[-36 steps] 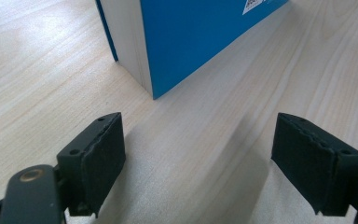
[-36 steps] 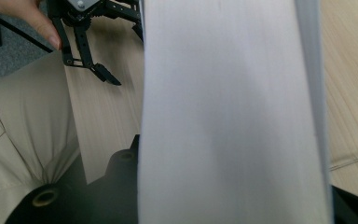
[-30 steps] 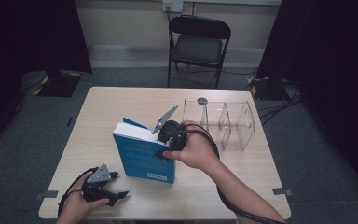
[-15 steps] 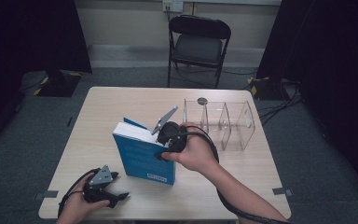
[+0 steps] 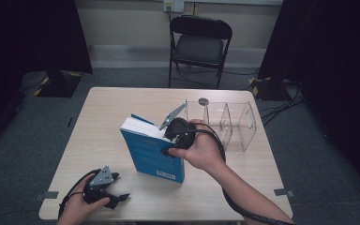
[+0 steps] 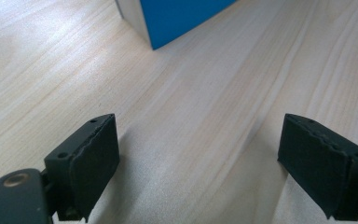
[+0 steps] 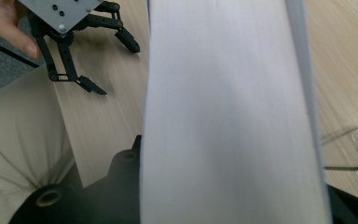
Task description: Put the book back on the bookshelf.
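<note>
- Blue book [image 5: 152, 152] is stood upright on the desk [image 5: 112, 117], near its middle, white page block turned up and away from the person.
- Right gripper [image 5: 171, 140] is clamped on the book at its top right part; in the right gripper view the page block [image 7: 228, 116] runs up between the jaws, and both jaws are hidden behind it.
- Book is held upright by that grip; bottom edge is seen touching the desk.
- Left gripper [image 5: 115, 187] is held low at the near left corner of the desk, well apart from the book.
- Its jaws are spread wide and have just been opening a bit further; nothing is held between them, bare desk [image 6: 191, 140] is seen in the gap.
- A lower corner of the book [image 6: 177, 18] is seen ahead of the left gripper.
- Clear acrylic organizer [image 5: 225, 124] with 3 compartments is stood just right of the book.
- A black folding chair [image 5: 199, 44] is placed behind the desk.
</note>
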A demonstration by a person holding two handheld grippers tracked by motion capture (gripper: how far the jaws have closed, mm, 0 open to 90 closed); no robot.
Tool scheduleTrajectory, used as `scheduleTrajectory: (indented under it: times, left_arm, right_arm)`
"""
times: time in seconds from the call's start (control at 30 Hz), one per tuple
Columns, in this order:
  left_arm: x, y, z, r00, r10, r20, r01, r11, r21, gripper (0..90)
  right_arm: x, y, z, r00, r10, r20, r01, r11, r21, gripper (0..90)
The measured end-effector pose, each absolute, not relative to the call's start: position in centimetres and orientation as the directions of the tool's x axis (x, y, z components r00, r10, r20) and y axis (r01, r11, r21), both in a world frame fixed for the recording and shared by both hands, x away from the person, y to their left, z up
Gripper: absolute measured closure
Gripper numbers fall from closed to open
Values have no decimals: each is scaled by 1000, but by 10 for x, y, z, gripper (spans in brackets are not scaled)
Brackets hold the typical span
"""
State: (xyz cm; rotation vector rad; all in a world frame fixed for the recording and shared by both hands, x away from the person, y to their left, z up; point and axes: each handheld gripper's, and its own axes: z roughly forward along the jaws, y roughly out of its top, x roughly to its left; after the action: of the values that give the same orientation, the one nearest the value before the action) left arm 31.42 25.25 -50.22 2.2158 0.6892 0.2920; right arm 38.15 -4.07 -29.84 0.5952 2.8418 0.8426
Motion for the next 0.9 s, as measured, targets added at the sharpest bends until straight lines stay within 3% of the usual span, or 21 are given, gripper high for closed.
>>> scheduleTrajectory:
  times: [0.43,0.7,0.9]
  left_arm:
    - [314,253,-502,827,562,-5,381,-554,740,119]
    - [314,253,-502,825,565,-13,388,-549,740,119]
    - [314,253,-502,827,562,-6,382,-554,740,119]
  right_arm:
    - [375,-62,-311,-897,441,13,367,731,575,611]
    - [376,-52,-304,-888,459,-2,373,724,580,528]
    - [379,-45,-308,-887,462,-16,376,741,557,550]
